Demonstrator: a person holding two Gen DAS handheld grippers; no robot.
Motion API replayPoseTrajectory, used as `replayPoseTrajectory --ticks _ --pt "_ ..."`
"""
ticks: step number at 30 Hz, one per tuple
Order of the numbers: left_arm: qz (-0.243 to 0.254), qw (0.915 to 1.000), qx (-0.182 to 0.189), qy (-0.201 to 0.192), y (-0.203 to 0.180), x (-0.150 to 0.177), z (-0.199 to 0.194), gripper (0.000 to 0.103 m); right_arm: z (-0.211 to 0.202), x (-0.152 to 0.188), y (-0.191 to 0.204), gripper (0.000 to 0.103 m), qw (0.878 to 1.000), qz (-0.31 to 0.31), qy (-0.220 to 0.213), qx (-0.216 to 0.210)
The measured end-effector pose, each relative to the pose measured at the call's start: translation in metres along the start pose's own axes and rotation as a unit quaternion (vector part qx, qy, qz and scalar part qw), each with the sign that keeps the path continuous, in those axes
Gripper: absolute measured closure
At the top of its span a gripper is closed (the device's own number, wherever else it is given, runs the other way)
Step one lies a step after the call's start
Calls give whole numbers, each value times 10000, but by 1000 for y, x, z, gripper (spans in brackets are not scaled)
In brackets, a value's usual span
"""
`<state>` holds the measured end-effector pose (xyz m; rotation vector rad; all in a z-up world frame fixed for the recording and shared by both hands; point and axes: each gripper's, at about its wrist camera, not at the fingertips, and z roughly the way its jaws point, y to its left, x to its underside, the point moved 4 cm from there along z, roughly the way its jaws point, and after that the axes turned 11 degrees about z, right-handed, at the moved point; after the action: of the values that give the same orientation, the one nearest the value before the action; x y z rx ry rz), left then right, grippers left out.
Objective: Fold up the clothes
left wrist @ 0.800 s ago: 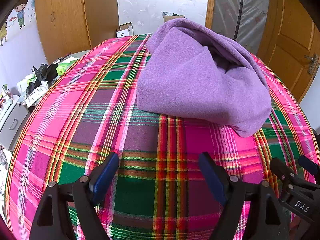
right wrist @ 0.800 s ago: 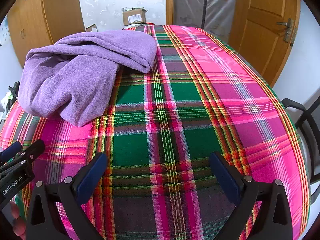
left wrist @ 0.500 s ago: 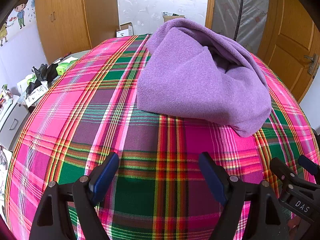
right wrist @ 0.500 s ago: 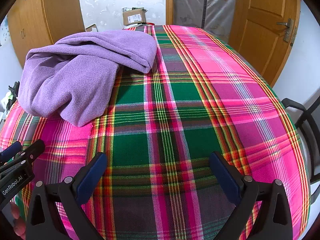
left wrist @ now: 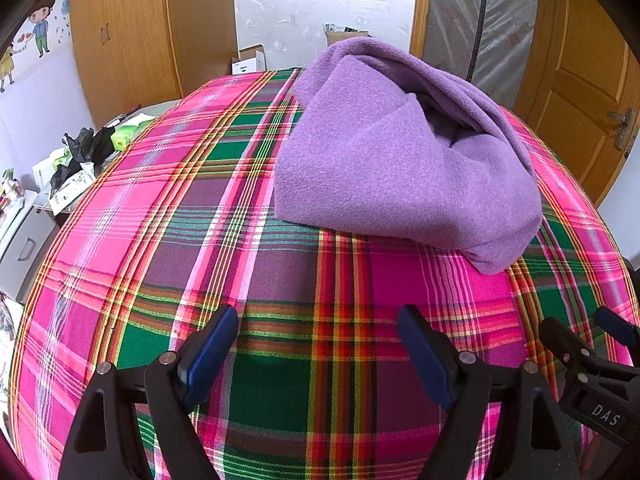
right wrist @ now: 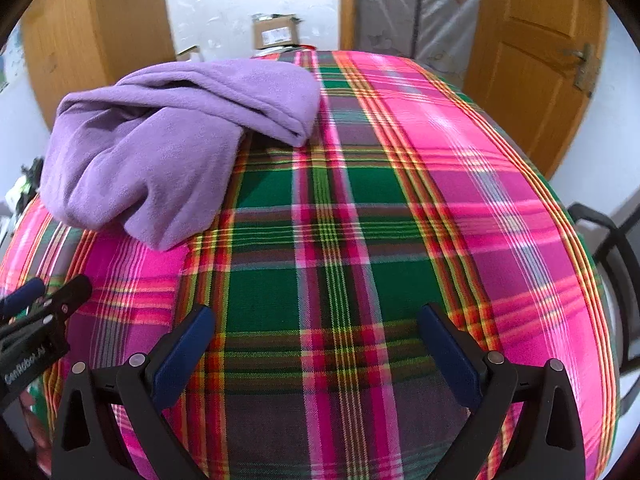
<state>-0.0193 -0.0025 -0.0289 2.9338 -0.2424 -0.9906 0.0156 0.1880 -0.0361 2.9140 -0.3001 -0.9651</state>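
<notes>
1. We hold our left gripper (left wrist: 318,344) tilted down over the bed's pink, green and red plaid cloth (left wrist: 168,240), its blue-padded fingers (left wrist: 208,346) spread wide with only plaid between them.
2. The crumpled purple fleece garment (left wrist: 400,168) lies on the plaid well beyond those fingertips, ahead and somewhat right of the gap; its nearest corner droops toward the right finger's side but stays apart from it.
3. Our right gripper (right wrist: 316,344) is also gaping wide, blue pads (right wrist: 448,356) on either side of bare plaid, gripping nothing.
4. From this side the purple fleece (right wrist: 160,160) sits ahead and to the left of the left finger, its near tip clear of the pad.
5. The left gripper (right wrist: 36,320) shows at the right view's left edge, just short of that tip.
</notes>
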Motion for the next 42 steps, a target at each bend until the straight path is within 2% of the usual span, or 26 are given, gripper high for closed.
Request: replayPoseTrajectory --ticks 3,5,8,10,12,14,16,18,21,22,24,26,29,34,36,38,40,42 --pt "-148 9999 56 -24 8 -1 -3 40 -4 -5 3 11 9990 -176 28 -399" --pt "-361 9983 455 -20 17 -5 -4 42 -12 -11 7 24 9961 -306 -33 -824" --pt "-812 9905 1112 -9 34 -13 -3 44 -30 -31 21 30 9888 -656 -373 -1287" --pt "-952 9885 1174 -20 44 -18 -4 44 -40 -45 35 30 9836 -1038 -720 -1291" --pt "-1087 9858 1271 -116 53 -23 -6 47 -48 -61 55 30 9709 -1592 -1081 -1423" --pt "-1302 9795 1523 -205 61 -28 -9 47 -51 -75 73 30 9563 -2074 -1349 -1558" --pt "-1433 9737 1759 -206 66 -35 -9 47 -45 -89 84 30 9523 -2247 -1489 -1432" --pt "-1490 9709 1858 -236 69 -42 -7 47 -35 -112 90 30 9550 -2178 -1498 -1347" --pt "-1720 9661 1923 -125 77 -50 2 47 -23 -144 100 35 9594 -2034 -1462 -1293" --pt "-1749 9643 1984 -144 78 -53 4 47 -22 -149 105 35 9581 -2098 -1443 -1313" --pt "-1638 9665 1973 -64 73 -57 9 47 -15 -156 117 35 9514 -2390 -1335 -1410" --pt "-1519 9701 1891 33 71 -59 18 47 0 -152 129 36 9434 -2862 -933 -1389" --pt "-1486 9728 1778 31 74 -59 25 47 13 -143 131 36 9349 -3171 -693 -1435" --pt "-1501 9744 1672 89 78 -64 32 48 15 -139 131 36 9311 -3229 -701 -1548" --pt "-1480 9750 1649 157 77 -63 33 47 17 -139 135 36 9273 -3408 -855 -1292" --pt "-1513 9739 1679 228 77 -60 33 48 28 -143 138 36 9300 -3428 -721 -1111" --pt "-1582 9723 1701 262 81 -53 30 48 29 -142 138 36 9288 -3453 -538 -1231" --pt "-1654 9721 1635 297 84 -46 28 48 26 -136 141 36 9192 -3636 -530 -1414"
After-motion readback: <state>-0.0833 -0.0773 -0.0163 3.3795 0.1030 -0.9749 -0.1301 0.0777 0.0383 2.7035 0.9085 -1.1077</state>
